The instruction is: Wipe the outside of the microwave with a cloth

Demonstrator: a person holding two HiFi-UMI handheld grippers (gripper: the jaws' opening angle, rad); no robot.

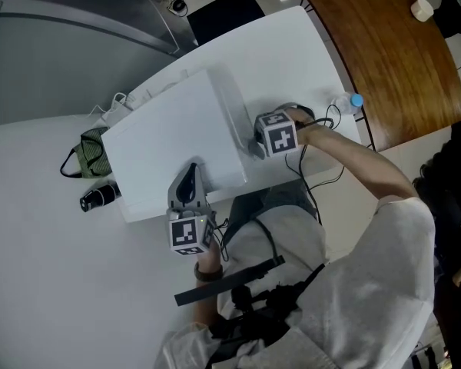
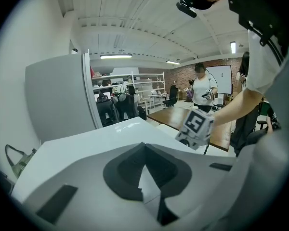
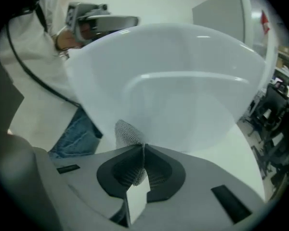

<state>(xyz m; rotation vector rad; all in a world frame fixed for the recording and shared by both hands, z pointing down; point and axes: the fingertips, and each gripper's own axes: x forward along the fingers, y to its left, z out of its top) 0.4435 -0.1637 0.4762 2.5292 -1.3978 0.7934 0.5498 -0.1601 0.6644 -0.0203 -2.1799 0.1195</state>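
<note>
The white microwave (image 1: 173, 141) stands on a white table (image 1: 46, 283), seen from above. My left gripper (image 1: 190, 177) rests on its top near the front edge, jaws shut with nothing between them; in the left gripper view only the microwave's flat top (image 2: 101, 138) lies ahead. My right gripper (image 1: 255, 149) is at the microwave's handle side, shut on a grey mesh cloth (image 3: 127, 134) that is pressed against the white face. In the right gripper view the curved door handle (image 3: 183, 78) runs across that face above the cloth.
A green bag (image 1: 92, 152) and a black cylindrical object (image 1: 98, 197) lie left of the microwave. A water bottle (image 1: 347, 104) and black cables (image 1: 323, 175) sit by the table's right edge. A wooden table (image 1: 392, 52) stands beyond. A grey partition (image 2: 58, 100) rises behind.
</note>
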